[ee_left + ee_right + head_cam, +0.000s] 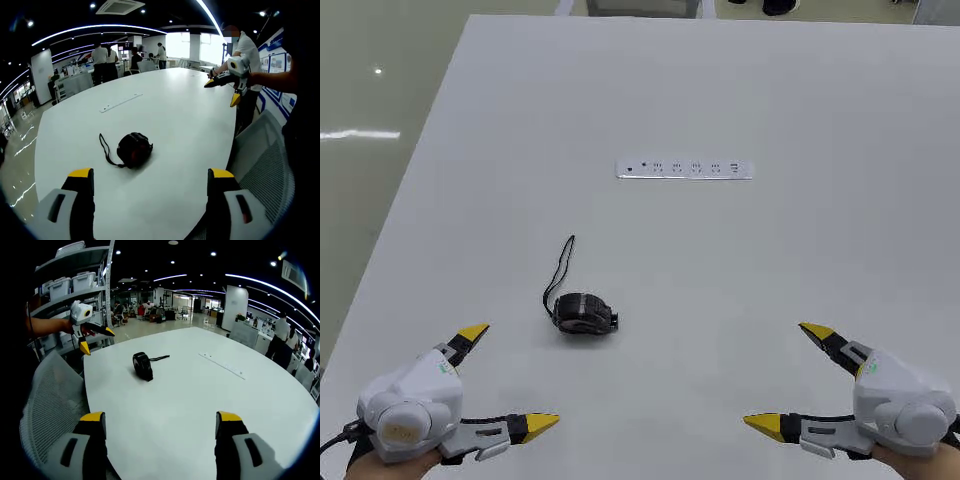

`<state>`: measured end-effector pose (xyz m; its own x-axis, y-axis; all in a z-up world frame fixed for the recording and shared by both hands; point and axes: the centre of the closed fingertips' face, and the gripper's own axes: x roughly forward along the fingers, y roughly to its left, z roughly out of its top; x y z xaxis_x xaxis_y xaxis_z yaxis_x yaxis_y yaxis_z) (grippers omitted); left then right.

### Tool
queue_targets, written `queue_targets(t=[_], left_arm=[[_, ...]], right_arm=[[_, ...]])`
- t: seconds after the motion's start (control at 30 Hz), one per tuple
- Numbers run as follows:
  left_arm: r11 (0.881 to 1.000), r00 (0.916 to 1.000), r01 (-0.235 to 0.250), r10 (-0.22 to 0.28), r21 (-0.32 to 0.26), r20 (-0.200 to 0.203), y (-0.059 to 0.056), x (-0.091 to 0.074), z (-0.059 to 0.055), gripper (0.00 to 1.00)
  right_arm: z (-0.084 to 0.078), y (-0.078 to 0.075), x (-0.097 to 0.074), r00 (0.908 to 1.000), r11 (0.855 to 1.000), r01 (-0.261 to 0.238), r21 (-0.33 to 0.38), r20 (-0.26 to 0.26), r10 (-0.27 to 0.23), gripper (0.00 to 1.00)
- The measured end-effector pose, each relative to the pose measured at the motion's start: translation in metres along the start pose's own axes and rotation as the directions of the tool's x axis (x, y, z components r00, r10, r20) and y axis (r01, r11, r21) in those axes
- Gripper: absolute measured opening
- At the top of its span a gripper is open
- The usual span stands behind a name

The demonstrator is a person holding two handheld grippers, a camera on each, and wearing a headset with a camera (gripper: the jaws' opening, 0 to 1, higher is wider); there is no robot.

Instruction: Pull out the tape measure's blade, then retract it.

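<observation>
- The tape measure [583, 313] is a dark, rounded case lying on the white table [740, 90]. It sits toward the near edge and left of the middle, closer to the left gripper than to the right one.
- No blade can be seen drawn out of the case. Any brand or label on it is too small and dark to read.
- A thin black wrist strap [560, 268] is joined to the case. It lies flat on the table in a narrow loop that runs away toward the far edge.
- A white power strip [684, 169] lies flat beyond the tape measure, about mid-table and roughly parallel to the near edge. It is well apart from the case, and the small dark marks along it are sockets or print, too fine to read.
- The left gripper [510, 378] is at the near edge toward the left side. Its yellow-tipped fingers are spread wide with nothing between them, and it is clear of the tape measure.
- The right gripper [785, 377] is at the near edge toward the right side. Its fingers are likewise spread wide and hold nothing, and it is well apart from the case.
- In each gripper view the other gripper shows across the table, held in a hand above the edge (white body, black fingers, yellow tips).
- A grey mesh chair back [260, 160] stands just beside the near edge of the table.
- In the right gripper view, metal shelves with pale bins [75, 280] stand behind the left gripper.
- People [105, 57] stand past the far end of the table in an open, brightly lit hall.
</observation>
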<state>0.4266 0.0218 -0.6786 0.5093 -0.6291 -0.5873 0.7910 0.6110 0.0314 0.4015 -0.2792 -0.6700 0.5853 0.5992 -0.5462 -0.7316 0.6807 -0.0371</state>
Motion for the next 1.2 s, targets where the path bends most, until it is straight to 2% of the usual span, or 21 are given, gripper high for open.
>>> queue_targets(t=[0.33,0.47,0.53,0.67,1.2], left_arm=[[1.0,0.9997,0.019,-0.019,0.025,-0.015,0.007,0.006,0.002,0.91],[0.999,0.9994,0.029,-0.028,0.039,-0.02,0.009,0.009,0.005,0.91],[0.998,0.9991,0.033,-0.031,0.048,-0.028,0.011,0.011,0.004,0.9],[0.997,0.9982,0.047,-0.044,0.067,-0.041,0.014,0.014,0.004,0.89],[0.979,0.9881,0.12,-0.102,0.166,-0.116,0.028,0.029,0.004,0.81]], right_arm=[[0.003,-0.008,0.004,0.9997,0.999,-0.023,-0.028,-0.008,0.023,0.89],[0.004,-0.011,0.007,0.9993,0.998,-0.036,-0.053,-0.013,0.036,0.88],[0.007,-0.012,0.008,0.9988,0.995,-0.05,-0.09,-0.007,0.049,0.86],[0.009,-0.013,0.012,0.9977,0.992,-0.068,-0.102,-0.008,0.067,0.83],[0.017,-0.016,0.034,0.9894,0.974,-0.144,-0.177,-0.043,0.139,0.77]])
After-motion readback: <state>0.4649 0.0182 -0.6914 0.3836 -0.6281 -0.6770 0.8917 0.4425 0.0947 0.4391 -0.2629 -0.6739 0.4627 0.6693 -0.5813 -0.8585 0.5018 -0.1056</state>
